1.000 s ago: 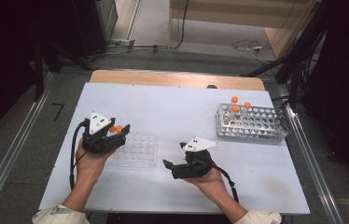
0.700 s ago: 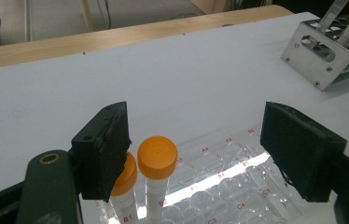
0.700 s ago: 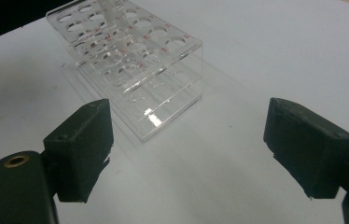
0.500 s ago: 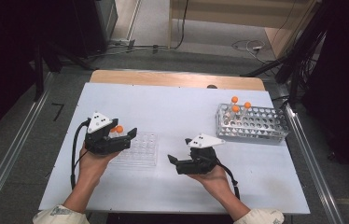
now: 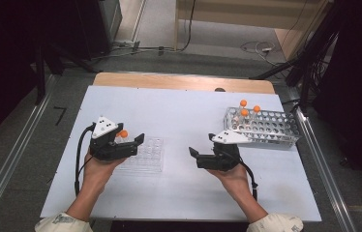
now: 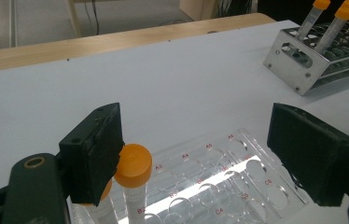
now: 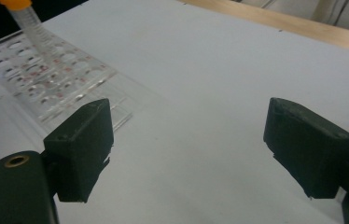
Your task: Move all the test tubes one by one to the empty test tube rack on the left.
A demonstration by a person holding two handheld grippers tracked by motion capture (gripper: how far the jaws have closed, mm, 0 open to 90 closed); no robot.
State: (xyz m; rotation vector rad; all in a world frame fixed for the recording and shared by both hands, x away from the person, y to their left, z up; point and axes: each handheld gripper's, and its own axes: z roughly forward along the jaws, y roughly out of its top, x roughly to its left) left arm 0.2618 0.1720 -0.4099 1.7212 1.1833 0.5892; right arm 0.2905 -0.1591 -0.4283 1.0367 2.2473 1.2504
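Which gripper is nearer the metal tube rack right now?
Right. The right gripper sits just in front of the metal tube rack, near its front left corner. The left gripper is across the table, over the clear plastic rack.

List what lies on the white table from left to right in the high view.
left gripper → clear well rack → right gripper → metal tube rack with orange-capped tubes

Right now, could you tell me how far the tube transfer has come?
One orange-capped tube stands in the clear rack. The left gripper has just been opening beside it, pads off. The right gripper is open and holds nothing. Three tubes remain in the metal rack.
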